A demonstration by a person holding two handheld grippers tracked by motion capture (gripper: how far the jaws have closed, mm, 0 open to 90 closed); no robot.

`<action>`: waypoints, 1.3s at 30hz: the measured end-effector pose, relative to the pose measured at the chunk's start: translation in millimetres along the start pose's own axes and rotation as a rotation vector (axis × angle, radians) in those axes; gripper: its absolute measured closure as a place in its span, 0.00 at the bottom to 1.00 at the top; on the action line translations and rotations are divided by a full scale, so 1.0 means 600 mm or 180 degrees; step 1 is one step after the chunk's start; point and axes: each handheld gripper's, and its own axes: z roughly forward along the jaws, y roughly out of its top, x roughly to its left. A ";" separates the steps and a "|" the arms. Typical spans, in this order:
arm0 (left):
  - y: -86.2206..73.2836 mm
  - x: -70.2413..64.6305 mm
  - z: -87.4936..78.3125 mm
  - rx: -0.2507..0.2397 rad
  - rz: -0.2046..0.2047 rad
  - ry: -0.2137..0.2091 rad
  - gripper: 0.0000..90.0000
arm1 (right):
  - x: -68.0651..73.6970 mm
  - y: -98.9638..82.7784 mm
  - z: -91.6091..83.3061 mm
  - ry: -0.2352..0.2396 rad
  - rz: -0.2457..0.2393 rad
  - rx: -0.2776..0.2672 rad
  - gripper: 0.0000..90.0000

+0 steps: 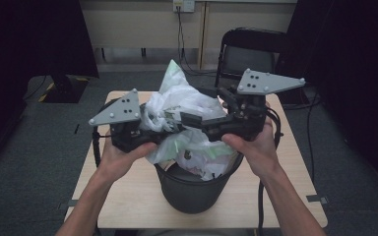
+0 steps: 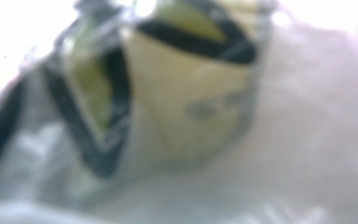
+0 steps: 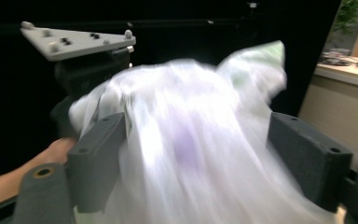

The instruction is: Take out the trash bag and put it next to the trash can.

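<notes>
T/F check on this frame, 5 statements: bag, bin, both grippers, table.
1. A white plastic bag is bunched up above a dark bin. True.
2. The bin stands on the floor beside the table. False: it stands on the light wooden table, near its front edge.
3. The right gripper has its jaws spread with bag film between them. True: the pads stand apart on either side of the film.
4. The left gripper lies set down on the table. False: a hand holds it up against the bag.
5. A red chair stands behind the table. False: the chair is black.
</notes>
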 end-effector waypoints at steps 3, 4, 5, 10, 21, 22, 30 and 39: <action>0.004 0.010 -0.016 -0.0146 -0.0133 -0.0030 0.91 | -0.007 -0.012 -0.001 0.0107 0.0050 0.0069 0.18; 0.006 0.011 -0.018 -0.0156 -0.0114 -0.0054 0.91 | -0.007 -0.017 0.004 0.0158 0.0066 0.0106 0.18; 0.007 0.010 -0.017 -0.0159 -0.0106 -0.0047 0.91 | -0.006 -0.021 0.010 0.0236 0.0061 0.0123 0.18; 0.014 -0.006 -0.003 -0.0083 -0.0010 -0.0061 0.90 | 0.003 -0.033 0.052 0.0477 0.0078 0.0194 0.15; 0.017 0.011 -0.002 -0.0242 -0.0268 -0.0330 0.90 | 0.005 -0.044 0.074 0.0517 -0.0103 0.0459 0.28; 0.016 0.015 -0.001 -0.0274 -0.0303 -0.0372 0.90 | 0.004 -0.044 0.074 0.0505 -0.0127 0.0466 0.31; 0.013 0.024 0.011 -0.0319 -0.0408 -0.0479 0.77 | -0.011 -0.055 0.067 0.0504 -0.0075 0.0472 0.72; 0.018 0.021 0.009 -0.0275 -0.0408 -0.0401 0.45 | -0.030 -0.064 0.068 0.0480 0.0061 0.0352 0.85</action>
